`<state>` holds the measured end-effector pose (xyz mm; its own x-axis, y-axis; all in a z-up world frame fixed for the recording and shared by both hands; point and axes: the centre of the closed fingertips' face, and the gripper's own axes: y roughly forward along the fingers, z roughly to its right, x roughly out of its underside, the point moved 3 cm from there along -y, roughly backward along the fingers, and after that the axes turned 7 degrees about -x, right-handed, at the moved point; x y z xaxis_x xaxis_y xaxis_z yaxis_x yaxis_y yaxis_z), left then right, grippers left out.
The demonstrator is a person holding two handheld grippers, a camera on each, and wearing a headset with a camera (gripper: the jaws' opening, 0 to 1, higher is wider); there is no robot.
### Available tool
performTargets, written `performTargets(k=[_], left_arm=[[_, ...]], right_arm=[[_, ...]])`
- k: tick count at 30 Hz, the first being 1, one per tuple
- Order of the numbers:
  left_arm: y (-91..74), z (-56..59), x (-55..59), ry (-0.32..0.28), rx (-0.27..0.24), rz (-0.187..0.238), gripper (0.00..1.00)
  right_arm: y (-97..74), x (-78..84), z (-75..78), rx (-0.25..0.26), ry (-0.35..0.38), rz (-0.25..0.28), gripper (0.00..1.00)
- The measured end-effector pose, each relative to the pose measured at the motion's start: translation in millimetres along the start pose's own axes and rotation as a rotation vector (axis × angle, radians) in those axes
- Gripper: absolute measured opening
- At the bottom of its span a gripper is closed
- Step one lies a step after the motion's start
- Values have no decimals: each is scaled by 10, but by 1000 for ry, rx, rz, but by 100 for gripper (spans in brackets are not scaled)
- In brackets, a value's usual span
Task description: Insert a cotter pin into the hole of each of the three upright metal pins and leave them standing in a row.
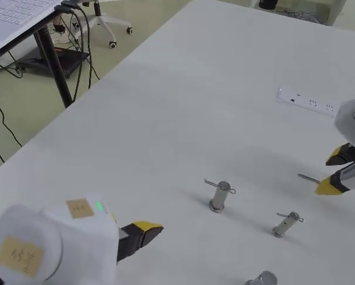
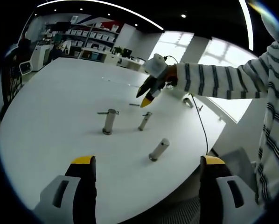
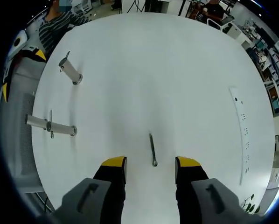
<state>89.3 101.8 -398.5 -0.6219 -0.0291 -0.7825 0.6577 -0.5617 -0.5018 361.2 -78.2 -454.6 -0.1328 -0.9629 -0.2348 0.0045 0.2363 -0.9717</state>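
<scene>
Head view: 3 pins [image 1: 221, 196] stand in a row on table [image 1: 183, 107]; the 2 farther ones carry a cotter. Loose cotter [image 1: 308, 177] lies flat just beside right gripper [image 1: 338, 171]. Power strip [image 1: 305, 101] is behind, well apart. Left gripper [image 1: 143, 230] is low-left. Left gripper view adds: own jaws wide apart, nothing held, striped sleeve [image 2: 214, 81]. Right gripper view: jaws apart, loose cotter between them on table, not gripped.

The left gripper [image 2: 147, 161] stands with its yellow-tipped jaws wide apart, nothing between them. Three metal pins stand in a row on the white table [image 2: 46, 121] ahead:
- left pin [image 2: 109, 122], with a cotter pin [image 2: 105, 112] through its top
- middle pin [image 2: 145, 121]
- nearest pin [image 2: 158, 150], tilted

The right gripper [image 2: 144, 100], held by an arm in a striped sleeve [image 2: 214, 79], hangs just beside a loose cotter pin [image 2: 134, 105] beyond the row.
</scene>
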Motion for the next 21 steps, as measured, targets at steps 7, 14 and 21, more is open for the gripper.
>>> performTargets(k=[7, 14, 21], left_arm=[[40, 29, -11, -23, 25, -6, 90], [89, 43, 8, -24, 31, -22, 90], [105, 57, 16, -18, 30, -44, 90]], right_arm=[[99, 59, 39, -24, -20, -38, 22], [113, 67, 92, -43, -26, -24, 17], [115, 74, 72, -83, -12, -20, 11]])
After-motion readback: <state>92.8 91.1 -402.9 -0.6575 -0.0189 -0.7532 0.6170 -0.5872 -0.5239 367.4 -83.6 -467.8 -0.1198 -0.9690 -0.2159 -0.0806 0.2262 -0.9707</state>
